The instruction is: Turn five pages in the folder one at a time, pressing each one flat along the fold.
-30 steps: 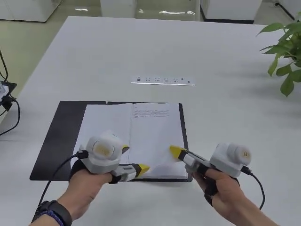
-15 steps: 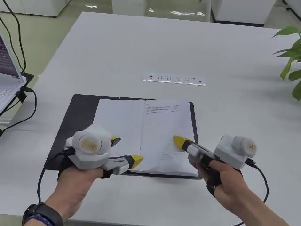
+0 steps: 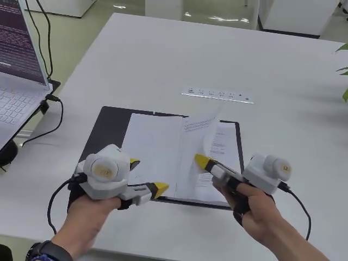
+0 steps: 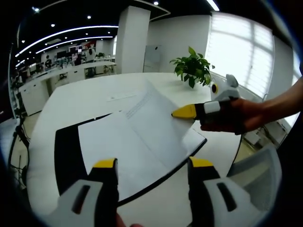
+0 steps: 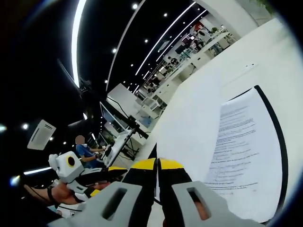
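- My right tongs (image 5: pixel 158 164) are pinched narrow, the two yellow tips almost together, and they grip the free edge of one page near its lower corner.
- That page (image 3: pixel 200 142) is lifted off the right half of the folder. It stands curved and roughly upright close to the fold, with its far corner leaning to the right.
- My left tongs (image 4: pixel 153 163) are spread wide with nothing between the tips. They sit at the near edge of the folder's left half and point across toward the right tongs. I cannot tell whether the lower tip touches the paper.
- The two tongs are near each other but apart, with the raised page between them.
- The folder (image 3: pixel 106 133) lies open and flat on the table, near my edge of it. Its black cover shows as a wide strip on the left and a thin border on the right and near sides.
- A white sheet (image 3: pixel 152 149) lies flat on the left half.
- Under the lifted page, a printed sheet (image 3: pixel 225 151) lies flat on the right half.
- The table (image 3: pixel 163 54) is white, and a socket strip (image 3: pixel 217 94) sits in its top just beyond the folder.
- A laptop (image 3: pixel 16 98) stands open off the table's left side.
- In the left gripper view, a leafy plant (image 4: pixel 193 71) stands past the right tongs.
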`<state>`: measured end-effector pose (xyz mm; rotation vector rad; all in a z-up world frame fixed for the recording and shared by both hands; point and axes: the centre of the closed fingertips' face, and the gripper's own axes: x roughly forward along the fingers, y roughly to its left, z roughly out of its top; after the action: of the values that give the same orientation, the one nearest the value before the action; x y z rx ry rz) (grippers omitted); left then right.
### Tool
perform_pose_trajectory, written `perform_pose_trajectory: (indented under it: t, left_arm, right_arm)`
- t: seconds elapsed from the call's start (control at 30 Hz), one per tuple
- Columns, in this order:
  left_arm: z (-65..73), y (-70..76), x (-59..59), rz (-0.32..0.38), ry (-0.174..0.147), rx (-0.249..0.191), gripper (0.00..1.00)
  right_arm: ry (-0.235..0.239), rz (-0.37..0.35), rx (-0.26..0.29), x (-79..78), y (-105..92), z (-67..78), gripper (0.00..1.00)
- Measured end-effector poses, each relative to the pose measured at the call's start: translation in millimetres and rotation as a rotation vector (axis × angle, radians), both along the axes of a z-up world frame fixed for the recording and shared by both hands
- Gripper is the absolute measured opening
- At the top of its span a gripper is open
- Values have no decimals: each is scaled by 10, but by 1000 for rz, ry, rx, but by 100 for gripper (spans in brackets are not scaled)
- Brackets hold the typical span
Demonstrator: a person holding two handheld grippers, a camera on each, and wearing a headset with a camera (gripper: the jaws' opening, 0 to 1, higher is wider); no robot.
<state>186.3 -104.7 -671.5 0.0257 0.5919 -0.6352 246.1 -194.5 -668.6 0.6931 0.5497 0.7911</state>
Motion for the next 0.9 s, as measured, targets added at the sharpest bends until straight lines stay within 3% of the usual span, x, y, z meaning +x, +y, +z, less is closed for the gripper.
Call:
perform_pose_trajectory:
  t: [0.67, 0.9]
  left_arm:
    - [79, 491, -226, 26, -25, 17, 66]
    - [117, 716, -237, 43, -31, 19, 67]
  right_arm:
    - [6, 102, 1, -56, 790, -7, 0]
    - [23, 139, -4, -92, 1067, -72, 0]
